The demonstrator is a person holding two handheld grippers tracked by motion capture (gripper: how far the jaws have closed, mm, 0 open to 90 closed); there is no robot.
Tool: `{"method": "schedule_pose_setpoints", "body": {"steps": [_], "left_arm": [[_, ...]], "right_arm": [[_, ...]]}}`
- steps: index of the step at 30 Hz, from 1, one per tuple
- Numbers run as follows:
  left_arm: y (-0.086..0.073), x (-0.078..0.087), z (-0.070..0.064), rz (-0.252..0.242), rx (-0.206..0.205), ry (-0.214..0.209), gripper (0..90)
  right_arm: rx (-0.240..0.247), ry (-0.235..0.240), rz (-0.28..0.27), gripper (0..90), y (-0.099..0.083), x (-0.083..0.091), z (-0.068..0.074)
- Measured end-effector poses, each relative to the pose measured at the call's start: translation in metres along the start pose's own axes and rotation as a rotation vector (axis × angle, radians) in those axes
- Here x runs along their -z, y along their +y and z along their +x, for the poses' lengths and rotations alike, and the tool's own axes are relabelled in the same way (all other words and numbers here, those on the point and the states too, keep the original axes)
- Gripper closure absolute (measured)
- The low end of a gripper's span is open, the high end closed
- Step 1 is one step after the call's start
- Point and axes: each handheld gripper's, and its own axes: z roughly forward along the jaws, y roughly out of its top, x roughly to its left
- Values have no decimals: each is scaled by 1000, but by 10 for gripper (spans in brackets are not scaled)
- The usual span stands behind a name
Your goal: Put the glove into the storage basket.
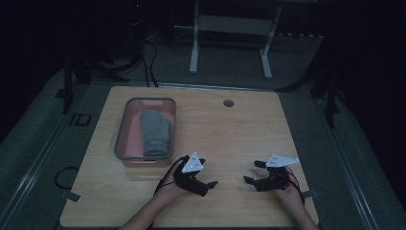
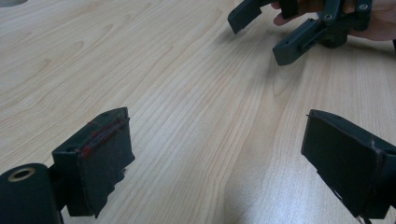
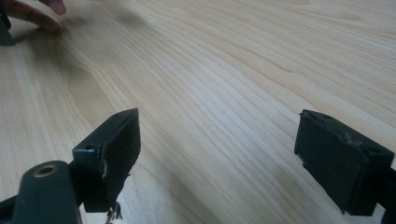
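A pink bin [image 1: 122, 128] with a grey rim stands on the left half of the wooden table [image 1: 239, 129], and a grey mitten [image 1: 154, 132] lies inside it. My left gripper [image 1: 208, 175] rests low over the table's front, just right of the bin's near corner, open and empty, its jaws pointing right. My right gripper [image 1: 252, 171] faces it from the right, also open and empty. In the left gripper view, my own pads [image 2: 100, 158] stand wide apart over bare wood, and the right gripper [image 2: 261, 37] is at the top right. The right gripper view has its pads [image 3: 114, 149] spread over bare wood.
A round cable hole [image 1: 228, 103] sits near the table's far edge. A white desk frame [image 1: 230, 28] stands on the floor beyond, in a dark room. Fingers of the person's left hand [image 3: 39, 16] rest on the wood at the top left of the right gripper view.
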Motion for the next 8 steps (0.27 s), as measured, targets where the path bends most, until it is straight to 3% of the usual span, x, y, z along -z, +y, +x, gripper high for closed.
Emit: {"method": "schedule_pose_setpoints", "body": {"steps": [8], "left_arm": [[-4,0,-1,2,-13,11,89]], "right_arm": [[-9,-17,6,143,-3,2,-6]]}}
